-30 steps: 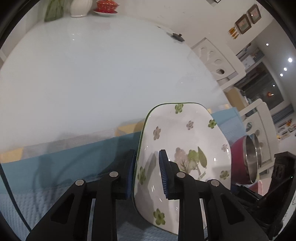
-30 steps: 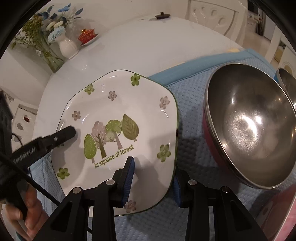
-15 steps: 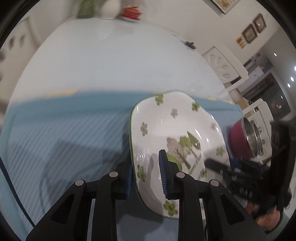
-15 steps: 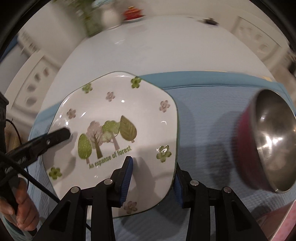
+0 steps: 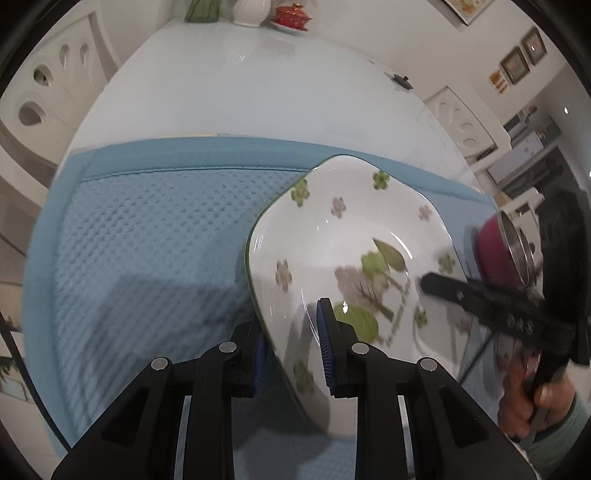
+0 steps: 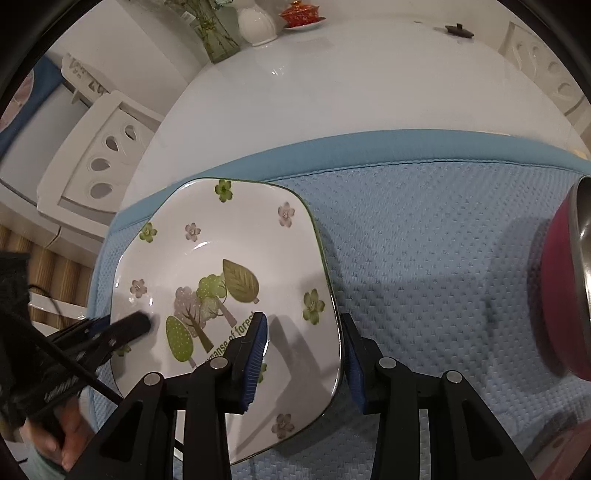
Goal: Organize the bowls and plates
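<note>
While both tools pinch opposite rims of the square forest-print plate (image 6: pixel 221 280), the left tool (image 5: pixel 291 343) narrow and the right tool (image 6: pixel 306 354) wider, it hangs tilted above the blue mat (image 6: pixel 424 258). Mat lies bare between plate and magenta steel bowl (image 6: pixel 561 295).

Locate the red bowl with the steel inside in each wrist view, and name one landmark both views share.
Left wrist view: red bowl at the right edge, behind the floral plate.
Right wrist view: red bowl cut off by the right edge, on the blue mat.
Shared landmark: the white vase at the table's far end.
</note>
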Motion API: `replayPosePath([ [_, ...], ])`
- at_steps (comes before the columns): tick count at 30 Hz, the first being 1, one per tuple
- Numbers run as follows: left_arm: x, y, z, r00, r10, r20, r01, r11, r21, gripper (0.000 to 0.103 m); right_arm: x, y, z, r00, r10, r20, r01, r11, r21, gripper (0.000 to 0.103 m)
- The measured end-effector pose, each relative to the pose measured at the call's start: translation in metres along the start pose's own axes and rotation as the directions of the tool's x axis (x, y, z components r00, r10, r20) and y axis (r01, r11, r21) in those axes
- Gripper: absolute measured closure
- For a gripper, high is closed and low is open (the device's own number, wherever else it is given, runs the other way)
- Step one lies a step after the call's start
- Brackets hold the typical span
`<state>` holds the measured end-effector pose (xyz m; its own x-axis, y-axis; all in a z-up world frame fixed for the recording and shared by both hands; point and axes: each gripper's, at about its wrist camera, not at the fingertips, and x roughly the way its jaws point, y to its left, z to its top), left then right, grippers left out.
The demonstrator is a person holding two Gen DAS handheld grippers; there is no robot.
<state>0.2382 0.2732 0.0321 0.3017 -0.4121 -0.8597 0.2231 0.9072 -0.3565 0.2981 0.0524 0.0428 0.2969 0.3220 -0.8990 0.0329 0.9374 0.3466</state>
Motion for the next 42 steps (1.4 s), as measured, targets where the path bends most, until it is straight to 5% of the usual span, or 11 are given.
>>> replayPosePath([
  [13, -0.033, -0.026, -0.001, 0.983, 0.119, 0.141, -0.132, 0.987, 0.09, 0.081, -0.023, 0.008, -0.024, 0.997, 0.071, 0.044, -0.065, 0.99, -0.122, 0.065],
  [27, -0.119, -0.048, -0.026, 0.961, 0.074, 0.265, -0.102, 0.99, 0.094, 0.081, -0.102, 0.039, -0.047, 0.978, 0.126, 0.169, -0.08, 0.963, -0.256, 0.065],
  [42, -0.194, -0.083, -0.105, 0.931, 0.087, 0.353, -0.122, 0.989, 0.078, 0.081, -0.186, 0.067, -0.133, 0.962, 0.147, 0.229, -0.071, 0.948, -0.311, 0.065],
])
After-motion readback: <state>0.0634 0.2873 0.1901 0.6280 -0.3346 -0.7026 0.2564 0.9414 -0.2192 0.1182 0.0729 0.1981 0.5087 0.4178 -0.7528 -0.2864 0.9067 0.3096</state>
